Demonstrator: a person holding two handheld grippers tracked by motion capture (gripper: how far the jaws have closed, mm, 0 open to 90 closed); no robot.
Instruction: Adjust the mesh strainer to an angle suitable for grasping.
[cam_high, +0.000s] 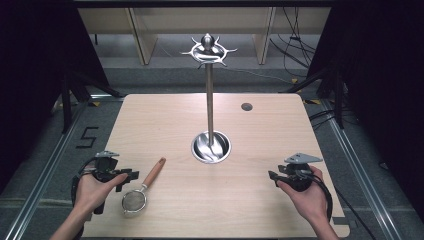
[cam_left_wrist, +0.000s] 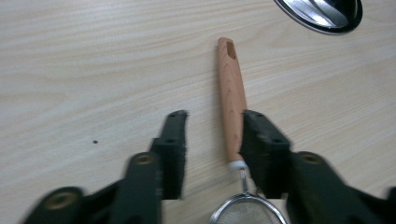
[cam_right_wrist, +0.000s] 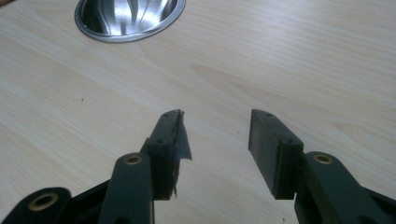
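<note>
Small strainer (cam_high: 140, 192) w/ wooden handle lies flat on the table (cam_high: 270, 135), front-left area, mesh bowl nearest the person, handle angled up-right toward the stand's round steel base (cam_high: 211, 147). Left gripper (cam_high: 122, 176) sits just left of the strainer, held in the left hand (cam_high: 92, 192). In the left gripper view the handle (cam_left_wrist: 232, 93) runs between the jaws: right pad looks to be against the wood, left pad apart from it w/ bare table between, so jaws are spread, not clamped on anything. Mesh rim (cam_left_wrist: 247, 212) shows at bottom of that view. Right gripper (cam_high: 274, 178), in the right hand (cam_high: 307, 197), is at front-right, well apart from the strainer; in its own view (cam_right_wrist: 215, 135) jaws stand wide, nothing between, only tabletop; steel base (cam_right_wrist: 128, 16) is top left. Tall pole w/ hooked crown (cam_high: 208, 50) rises from the base mid-table
</note>
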